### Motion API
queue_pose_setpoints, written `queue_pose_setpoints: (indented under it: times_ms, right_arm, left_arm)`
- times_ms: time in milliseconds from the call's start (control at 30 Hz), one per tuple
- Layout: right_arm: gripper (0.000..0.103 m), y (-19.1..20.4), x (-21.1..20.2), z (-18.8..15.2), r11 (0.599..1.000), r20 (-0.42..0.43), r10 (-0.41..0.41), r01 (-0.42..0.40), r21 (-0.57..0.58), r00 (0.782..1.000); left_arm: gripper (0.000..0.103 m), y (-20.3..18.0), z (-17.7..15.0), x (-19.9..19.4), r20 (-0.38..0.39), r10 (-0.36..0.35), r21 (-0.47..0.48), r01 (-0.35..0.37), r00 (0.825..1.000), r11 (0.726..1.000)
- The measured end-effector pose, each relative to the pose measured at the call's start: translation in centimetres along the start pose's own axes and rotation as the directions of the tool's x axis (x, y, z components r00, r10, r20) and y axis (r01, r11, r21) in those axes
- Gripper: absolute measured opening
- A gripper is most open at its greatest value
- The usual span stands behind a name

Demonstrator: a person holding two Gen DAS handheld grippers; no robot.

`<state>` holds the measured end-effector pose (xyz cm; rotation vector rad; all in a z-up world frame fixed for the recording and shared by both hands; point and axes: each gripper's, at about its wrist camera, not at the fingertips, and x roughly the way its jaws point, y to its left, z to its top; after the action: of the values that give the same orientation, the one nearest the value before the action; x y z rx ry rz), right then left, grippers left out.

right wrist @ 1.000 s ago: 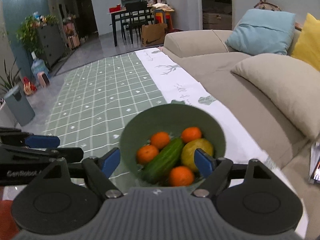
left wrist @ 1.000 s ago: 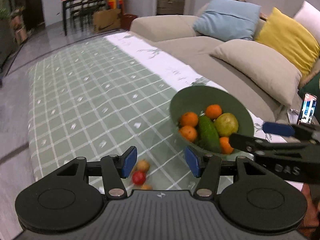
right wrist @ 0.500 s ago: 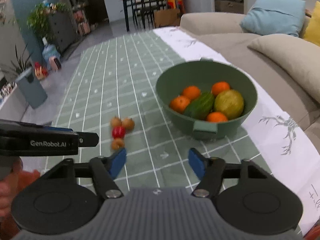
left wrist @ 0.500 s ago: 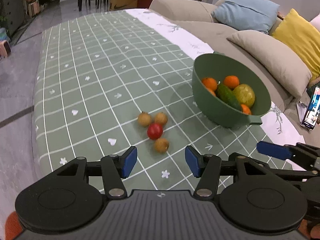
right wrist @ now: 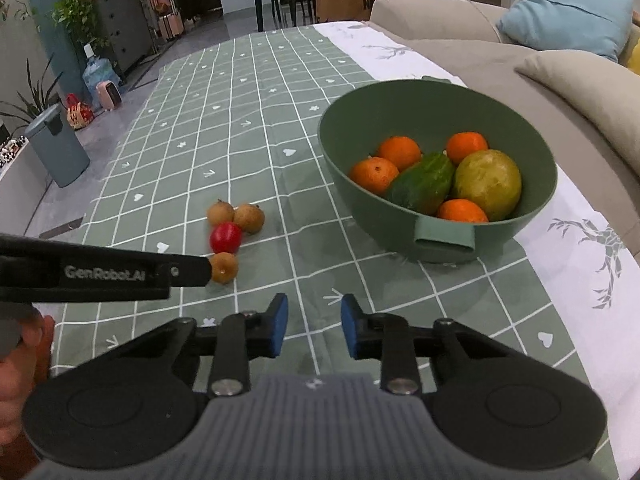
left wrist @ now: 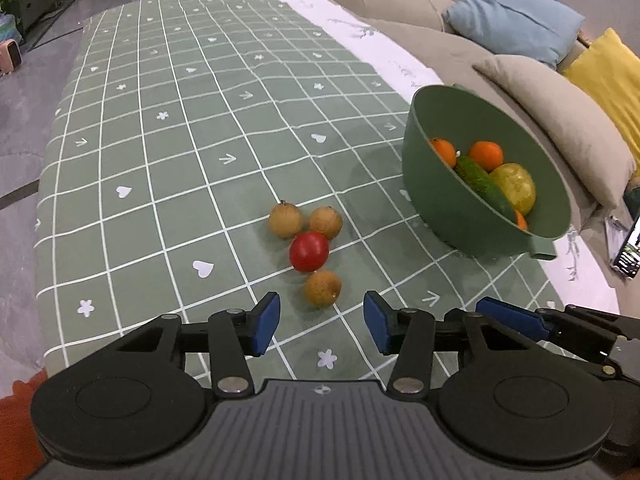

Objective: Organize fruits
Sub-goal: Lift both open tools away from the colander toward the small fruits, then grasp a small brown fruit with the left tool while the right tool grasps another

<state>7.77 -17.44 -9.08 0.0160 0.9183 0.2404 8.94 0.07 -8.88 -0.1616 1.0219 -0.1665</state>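
On the green checked tablecloth lie three small brown fruits and a red tomato (left wrist: 309,251) in a cluster. The nearest brown fruit (left wrist: 322,287) lies just ahead of my left gripper (left wrist: 322,322), whose jaws are closing with nothing between them. A green bowl (right wrist: 400,232) at the right holds several oranges, a cucumber (right wrist: 424,182) and a yellow-green fruit (right wrist: 488,184). My right gripper (right wrist: 314,326) hovers over bare cloth in front of the bowl, its jaws drawn in close on nothing. The left gripper's finger (right wrist: 188,270) reaches the nearest brown fruit (right wrist: 224,267).
A beige sofa (left wrist: 552,120) with blue, beige and yellow cushions runs along the table's right side. A phone (left wrist: 628,252) lies at the right edge. The table's left edge drops to a grey floor with a bin (right wrist: 56,152) and plants.
Both grippers have sunk and tipped down toward the table, bringing the small fruits into view. The right jaws have closed in from wide; the left jaws have narrowed.
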Motion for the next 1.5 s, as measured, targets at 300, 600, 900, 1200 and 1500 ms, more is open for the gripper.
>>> queue_pose_setpoints:
  times_ms: [300,600,900,1200,1500]
  right_arm:
    - [0.022,-0.2,2.3,0.7,1.000,-0.018,0.017,-0.018,-0.006,1.000]
    - [0.022,0.4,3.5,0.8,0.998,-0.025,0.053,-0.054,-0.031,0.998]
    - [0.018,1.9,4.7,2.5,0.995,0.004,0.090,-0.090,-0.038,0.996]
    - [0.020,3.1,6.8,4.9,0.990,0.016,0.123,-0.124,0.065,0.992]
    - [0.021,3.3,8.5,5.6,0.984,-0.001,0.149,-0.148,0.099,0.989]
  left_arm:
    - [0.043,0.0,0.5,2.6,-0.041,0.008,-0.007,-0.008,0.999,1.000]
    - [0.024,0.3,0.5,3.2,-0.047,-0.025,-0.023,0.024,0.999,0.999]
    - [0.024,2.5,1.6,0.7,0.016,-0.012,-0.096,0.014,1.000,0.995]
    - [0.024,4.0,2.6,0.6,0.032,0.020,-0.132,-0.015,0.999,0.991]
    - [0.024,5.0,3.0,0.9,0.029,0.022,-0.157,-0.017,0.999,0.987]
